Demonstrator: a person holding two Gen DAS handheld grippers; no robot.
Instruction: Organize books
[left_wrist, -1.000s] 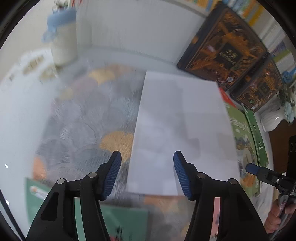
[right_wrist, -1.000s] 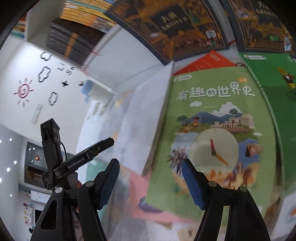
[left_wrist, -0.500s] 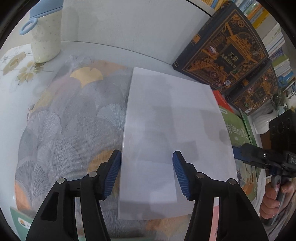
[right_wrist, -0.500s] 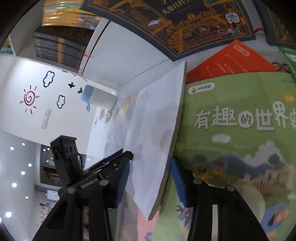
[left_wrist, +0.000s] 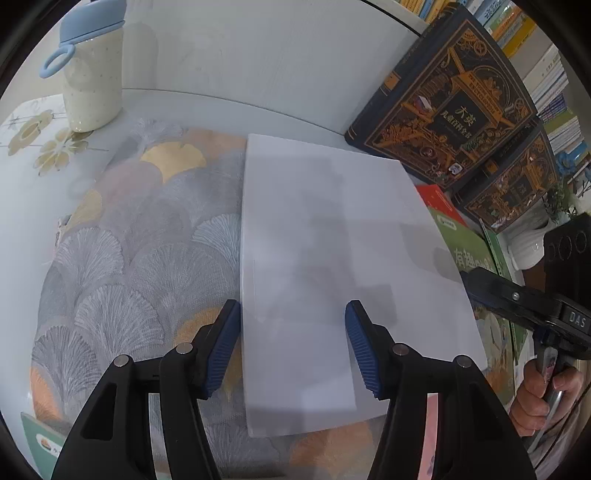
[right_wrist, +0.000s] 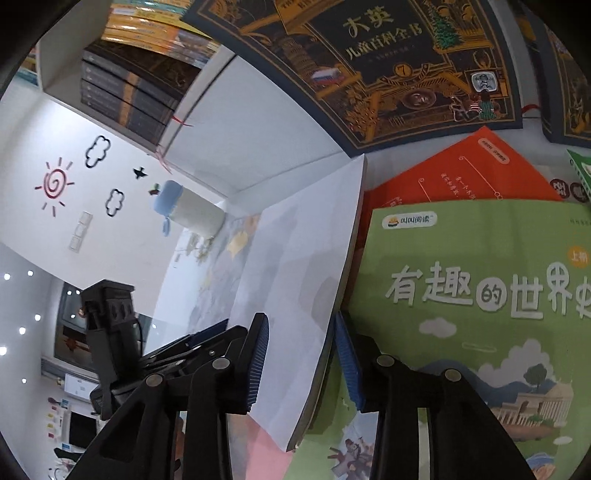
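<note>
A plain white book (left_wrist: 332, 258) lies flat on the patterned cloth, its right edge resting over a green picture book (right_wrist: 461, 295). My left gripper (left_wrist: 293, 347) hovers open above the white book's near left part. One pad is over the cloth beside the book's left edge and the other is over the cover. My right gripper (right_wrist: 299, 362) has its jaws around the white book's (right_wrist: 295, 266) right edge. One pad is on the cover and the other is under the edge against the green book, so it is shut on the book. A hand (left_wrist: 535, 395) holds that gripper's handle.
Two dark ornate encyclopedias (left_wrist: 443, 99) lean against the white wall behind. An orange-red book (right_wrist: 461, 177) lies beneath the green one. A cream bottle with a blue lid (left_wrist: 92, 85) stands at the far left. A white vase (left_wrist: 528, 247) stands at the right, and another green book (left_wrist: 40, 443) lies at the near left.
My right gripper moved in onto the white book's right edge and its jaws narrowed around it. My left gripper came lower and closer over the book, with its opening unchanged.
</note>
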